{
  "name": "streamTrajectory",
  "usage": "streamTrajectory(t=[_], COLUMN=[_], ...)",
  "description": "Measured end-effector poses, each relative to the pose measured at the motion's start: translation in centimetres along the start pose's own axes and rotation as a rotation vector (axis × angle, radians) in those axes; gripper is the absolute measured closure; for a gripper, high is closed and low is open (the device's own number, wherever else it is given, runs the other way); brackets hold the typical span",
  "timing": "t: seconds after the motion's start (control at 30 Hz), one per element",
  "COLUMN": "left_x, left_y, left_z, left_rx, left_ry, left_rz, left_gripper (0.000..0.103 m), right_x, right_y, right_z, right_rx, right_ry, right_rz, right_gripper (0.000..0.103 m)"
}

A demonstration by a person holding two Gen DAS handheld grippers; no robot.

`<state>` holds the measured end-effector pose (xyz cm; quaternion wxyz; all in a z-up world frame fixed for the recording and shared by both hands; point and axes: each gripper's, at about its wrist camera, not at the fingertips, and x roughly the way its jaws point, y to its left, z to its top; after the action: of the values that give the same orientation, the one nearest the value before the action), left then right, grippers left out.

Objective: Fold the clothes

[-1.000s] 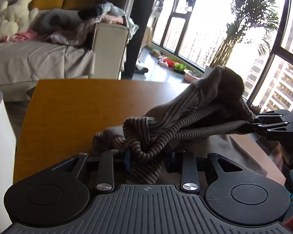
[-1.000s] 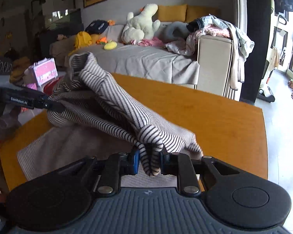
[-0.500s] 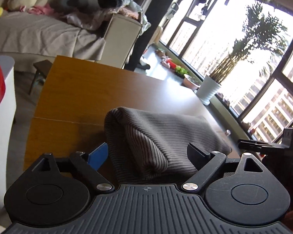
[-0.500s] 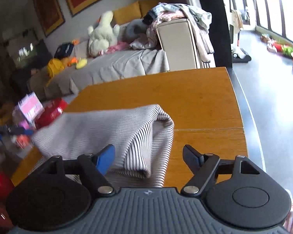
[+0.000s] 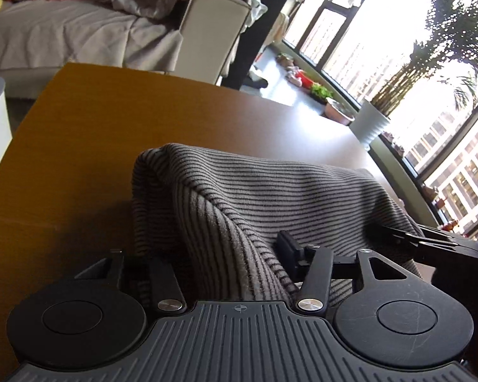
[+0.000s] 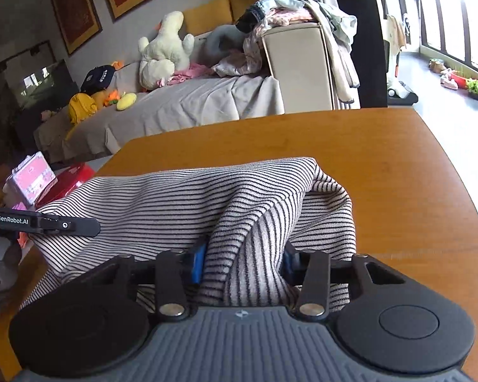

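A grey-and-black striped garment (image 5: 271,191) lies folded on the wooden table (image 5: 111,121). My left gripper (image 5: 216,254) has its fingers partly closed around a bunched fold at the garment's near left edge. My right gripper (image 6: 242,258) grips a bunched fold at the garment's (image 6: 207,203) near right edge, between a blue pad (image 6: 197,262) and the other finger. The right gripper also shows at the far right of the left wrist view (image 5: 430,238); the left gripper's tip shows at the left of the right wrist view (image 6: 47,222).
A sofa (image 6: 191,105) with a plush toy (image 6: 165,47) and heaped clothes (image 6: 286,19) stands beyond the table. Large windows and a potted plant (image 5: 372,124) are to the right. A pink box (image 6: 32,178) and red items sit left of the table.
Both grippers had dropped the garment and stood open half a second ago. Now both have moved in and closed on bunched folds at its near edge.
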<state>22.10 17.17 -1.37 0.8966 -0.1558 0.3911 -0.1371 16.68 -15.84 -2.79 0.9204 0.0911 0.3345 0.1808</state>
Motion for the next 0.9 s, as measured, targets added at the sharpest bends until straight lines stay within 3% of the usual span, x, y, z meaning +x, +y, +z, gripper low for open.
streamTrajectory(t=[0.07, 0.1, 0.23, 0.37, 0.43, 0.53, 0.63, 0.67, 0.7, 0.83, 0.9], left_x=[0.2, -0.3, -3.6, -3.9, -2.7, -2.5, -4.1, -4.8, -5.5, -8.6, -8.5], left_y=[0.0, -0.2, -1.8, -2.6, -2.1, -1.4, -1.7, -1.9, -2.3, -4.5, -5.7], left_z=[1.8, 2.2, 1.0, -2.5, -3.8, -4.3, -3.2, -2.9, -2.7, -2.7, -3.2], left_rx=[-0.001, -0.006, 0.042, 0.055, 0.056, 0.034, 0.066, 0.085, 0.102, 0.099, 0.09], left_ry=[-0.021, -0.029, -0.072, -0.03, 0.003, -0.001, -0.049, -0.07, -0.093, -0.151, -0.119], left_rz=[0.002, -0.012, -0.076, -0.089, -0.042, -0.031, 0.027, 0.05, 0.059, -0.014, -0.088], left_gripper=[0.073, 0.074, 0.073, 0.07, 0.065, 0.063, 0.043, 0.04, 0.037, 0.013, 0.011], right_x=[0.1, -0.6, -3.5, -3.3, -2.9, -3.2, -4.2, -4.7, -5.2, -6.0, -5.5], right_y=[-0.5, -0.6, -0.7, -1.2, -1.6, -1.6, -1.2, -1.1, -1.2, -1.9, -2.2], right_z=[1.4, 1.6, 0.5, -2.1, -3.0, -3.1, -2.8, -2.6, -2.4, -0.5, 0.6], right_rx=[0.029, 0.034, 0.029, 0.023, 0.026, 0.031, -0.013, -0.028, -0.039, -0.043, -0.047], right_ry=[-0.022, -0.035, -0.052, -0.002, -0.002, -0.008, -0.029, -0.049, -0.076, -0.143, -0.15], right_rz=[0.006, 0.021, 0.065, 0.031, 0.004, -0.023, -0.085, -0.112, -0.139, -0.189, -0.208], right_gripper=[0.07, 0.071, 0.07, 0.069, 0.061, 0.046, 0.02, 0.005, 0.0, 0.0, 0.0])
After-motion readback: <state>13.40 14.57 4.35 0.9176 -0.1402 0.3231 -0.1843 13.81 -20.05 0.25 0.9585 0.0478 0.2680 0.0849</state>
